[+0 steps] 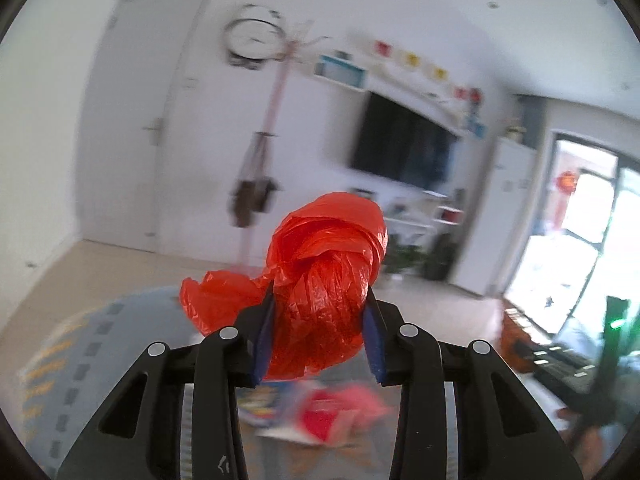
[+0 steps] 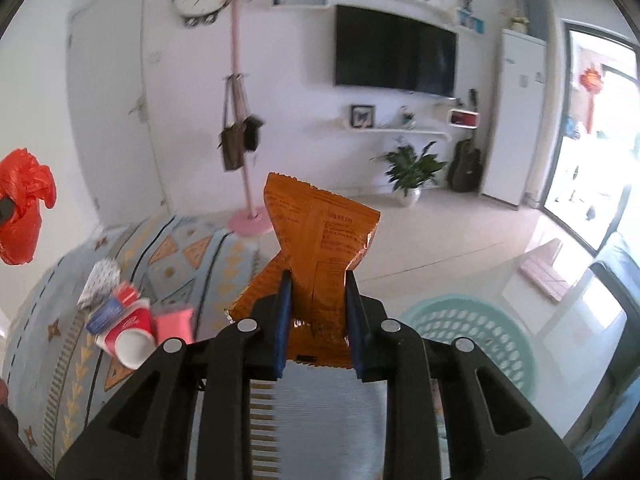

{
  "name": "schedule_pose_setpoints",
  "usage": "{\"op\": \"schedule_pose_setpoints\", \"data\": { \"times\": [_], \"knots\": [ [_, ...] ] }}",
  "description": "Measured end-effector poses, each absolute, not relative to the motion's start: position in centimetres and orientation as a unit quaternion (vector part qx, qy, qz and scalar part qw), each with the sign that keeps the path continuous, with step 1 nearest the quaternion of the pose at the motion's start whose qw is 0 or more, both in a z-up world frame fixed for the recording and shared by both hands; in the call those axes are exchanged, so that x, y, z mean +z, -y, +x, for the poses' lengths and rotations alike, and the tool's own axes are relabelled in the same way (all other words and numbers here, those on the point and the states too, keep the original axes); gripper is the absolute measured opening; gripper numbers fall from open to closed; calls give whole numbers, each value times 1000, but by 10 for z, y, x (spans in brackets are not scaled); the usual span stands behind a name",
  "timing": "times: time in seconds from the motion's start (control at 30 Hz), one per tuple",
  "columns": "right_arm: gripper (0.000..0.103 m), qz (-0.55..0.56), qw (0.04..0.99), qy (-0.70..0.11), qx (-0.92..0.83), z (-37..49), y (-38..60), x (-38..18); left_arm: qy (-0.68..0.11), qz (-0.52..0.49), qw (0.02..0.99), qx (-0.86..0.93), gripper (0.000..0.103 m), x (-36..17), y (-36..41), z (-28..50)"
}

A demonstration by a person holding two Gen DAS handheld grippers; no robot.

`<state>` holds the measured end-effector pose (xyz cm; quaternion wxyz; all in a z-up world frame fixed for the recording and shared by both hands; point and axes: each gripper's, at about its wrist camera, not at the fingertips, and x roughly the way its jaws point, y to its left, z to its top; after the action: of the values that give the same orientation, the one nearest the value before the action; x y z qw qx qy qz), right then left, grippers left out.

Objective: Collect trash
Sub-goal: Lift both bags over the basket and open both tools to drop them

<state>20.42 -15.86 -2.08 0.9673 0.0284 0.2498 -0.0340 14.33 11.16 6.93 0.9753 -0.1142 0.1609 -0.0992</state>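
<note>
Both tools are loaded above a patterned rug (image 2: 192,256): the left tool (image 1: 320,312) is clamped on a knotted red plastic bag (image 1: 324,276), the right tool (image 2: 316,300) on an upright orange snack wrapper (image 2: 320,236), its long axis running toward 12 o'clock. A mint laundry basket (image 2: 468,336), the likely drop point, sits at about 4 o'clock from the right tool, which looks the nearer one, with nothing between. More litter, a red paper cup (image 2: 128,340) among it, remains on the rug at 9 o'clock
</note>
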Motion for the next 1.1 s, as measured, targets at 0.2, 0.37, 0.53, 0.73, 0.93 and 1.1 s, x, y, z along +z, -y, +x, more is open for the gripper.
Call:
{"op": "schedule_pose_setpoints", "data": {
  "times": [0.2,0.37,0.53,0.73,0.93,1.1],
  "knots": [
    [21,78,966,-240,-61,186,222,-13,-167,-84,966,-178,36,83,-15,153],
    [21,132,956,-253,-68,180,282,-28,-243,-81,924,-283,36,49,67,182],
    [21,152,942,-282,-97,180,328,-60,-313,-71,890,-324,36,-4,138,212],
    [22,195,915,-334,-112,191,371,-115,-381,-68,858,-339,36,-62,180,244],
    [23,220,894,-373,-116,206,387,-156,-428,-41,830,-355,41,-99,204,261],
    [35,255,876,-392,-113,210,396,-184,-433,-38,830,-350,60,-103,202,266]
  ]
}}
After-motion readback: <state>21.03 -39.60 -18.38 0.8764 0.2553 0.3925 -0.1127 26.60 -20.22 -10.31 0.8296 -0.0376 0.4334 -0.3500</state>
